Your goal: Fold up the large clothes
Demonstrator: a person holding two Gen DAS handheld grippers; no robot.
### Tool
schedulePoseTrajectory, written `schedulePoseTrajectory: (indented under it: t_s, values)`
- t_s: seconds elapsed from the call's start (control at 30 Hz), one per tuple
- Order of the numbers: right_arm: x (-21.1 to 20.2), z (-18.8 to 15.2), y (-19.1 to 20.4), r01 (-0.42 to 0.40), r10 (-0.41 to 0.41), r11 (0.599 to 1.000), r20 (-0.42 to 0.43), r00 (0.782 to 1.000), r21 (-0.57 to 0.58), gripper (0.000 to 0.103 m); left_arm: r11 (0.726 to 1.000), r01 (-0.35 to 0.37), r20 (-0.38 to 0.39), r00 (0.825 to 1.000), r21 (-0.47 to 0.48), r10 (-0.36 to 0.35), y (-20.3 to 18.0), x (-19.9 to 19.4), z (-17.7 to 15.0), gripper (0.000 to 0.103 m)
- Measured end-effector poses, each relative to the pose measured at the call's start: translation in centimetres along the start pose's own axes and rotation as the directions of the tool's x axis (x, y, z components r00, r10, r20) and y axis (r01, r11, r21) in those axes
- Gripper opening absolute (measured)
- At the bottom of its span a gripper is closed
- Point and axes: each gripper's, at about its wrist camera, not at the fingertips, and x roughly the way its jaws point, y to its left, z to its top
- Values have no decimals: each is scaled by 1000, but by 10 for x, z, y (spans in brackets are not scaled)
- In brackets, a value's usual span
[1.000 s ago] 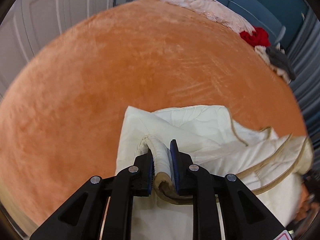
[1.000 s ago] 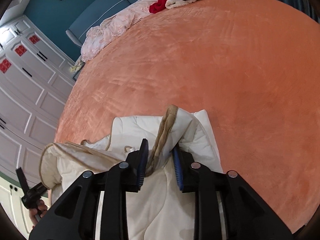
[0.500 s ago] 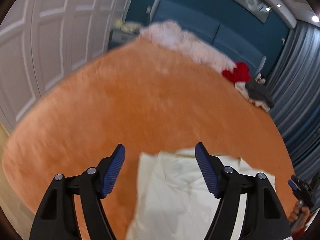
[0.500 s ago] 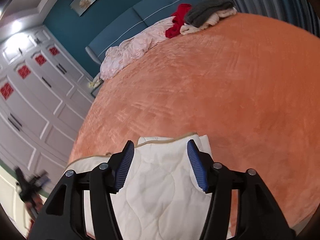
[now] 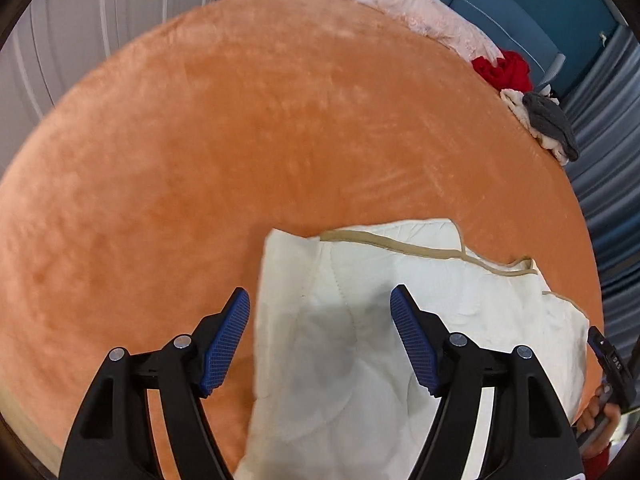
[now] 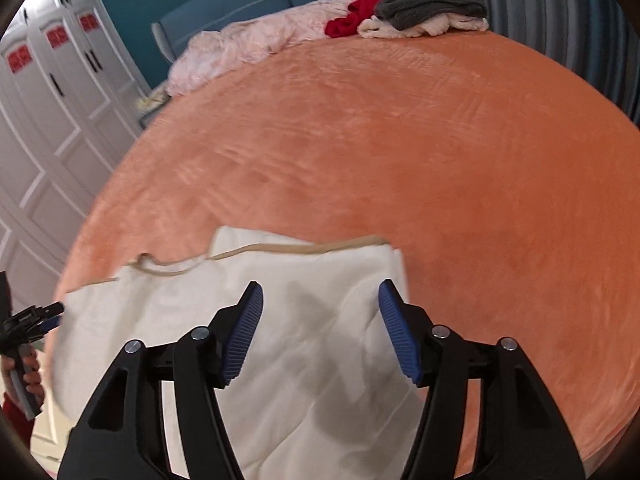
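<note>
A cream quilted garment (image 5: 400,320) with tan trim lies folded flat on the orange bed cover (image 5: 240,140), near its front edge. It also shows in the right wrist view (image 6: 280,320). My left gripper (image 5: 320,320) is open and empty, held above the garment's left part. My right gripper (image 6: 320,316) is open and empty, above the garment's right part. Both cast shadows on the cloth. The other gripper shows small at the edge of each view.
A pink blanket (image 6: 248,48), a red garment (image 6: 360,12) and a grey and cream pile (image 6: 432,12) lie at the far end of the bed. White wardrobe doors (image 6: 48,120) stand on the left, grey curtains (image 6: 560,20) on the right.
Both grippers let go of the garment's trimmed edges, opened wide and lifted back. The garment settled flat on the bed.
</note>
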Motion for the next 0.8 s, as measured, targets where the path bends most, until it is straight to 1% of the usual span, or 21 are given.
schedulePoseTrajectory:
  t_s: [0.07, 0.1, 0.13, 0.17, 0.2, 0.23, 0.27, 0.3, 0.37, 0.43, 0.5, 0.57, 0.63, 0.7, 0.8]
  values:
    - [10, 1, -9, 14, -14, 1000, -13, 1000, 23, 67, 1000, 6, 2, 1000, -2, -6, -2, 5, 1, 69]
    - [14, 1, -12, 11, -10, 999, -28, 1000, 37, 67, 1000, 11, 4, 1000, 1, -11, -3, 6, 3, 65]
    - [20, 0, -16, -14, 16, 998, -49, 999, 55, 58, 1000, 12, 7, 1000, 3, -12, -4, 6, 4, 47]
    - [24, -1, -16, -48, 51, 997, -62, 997, 56, 47, 1000, 20, 8, 1000, 15, -21, -7, 5, 6, 33]
    - [25, -1, -14, -50, 53, 998, -67, 996, 46, 30, 999, 15, 16, 1000, 28, -16, -11, 3, 8, 20]
    - [23, -1, -11, -48, 50, 998, -56, 997, 30, 14, 999, 6, 38, 999, 40, -7, -15, -1, 8, 12]
    - [20, 0, -9, -56, 57, 998, -46, 997, 24, 11, 998, -8, 79, 997, 65, 3, -21, -9, 10, 10]
    - [13, 4, -6, -68, 68, 997, -12, 998, 23, 10, 996, -20, 105, 994, 82, 12, -26, -15, 11, 8]
    - [3, 12, -4, -75, 74, 997, 29, 997, 25, 8, 995, -29, 160, 987, 100, 13, -35, -29, 16, 7]
    - [-7, 23, -1, -77, 75, 997, 75, 994, 27, 8, 995, -26, 195, 981, 101, 6, -40, -37, 22, 7]
    - [-9, 33, 1, -63, 60, 998, 101, 993, 28, 8, 995, -45, 222, 975, 92, 24, -43, -39, 32, 7]
    - [-1, 40, 0, -47, 42, 998, 98, 994, 45, 8, 994, -72, 225, 973, 86, 51, -44, -32, 40, 7]
    - [12, 40, -4, -35, 30, 997, 76, 997, 62, 8, 993, -91, 202, 977, 73, 75, -42, -17, 46, 7]
    - [27, 38, -6, -16, 13, 998, 47, 999, 68, 8, 989, -133, 161, 980, 70, 120, -41, 6, 49, 7]
    - [51, 28, -10, 18, -17, 997, -9, 1000, 73, 8, 974, -205, 120, 974, 97, 193, -41, 36, 43, 7]
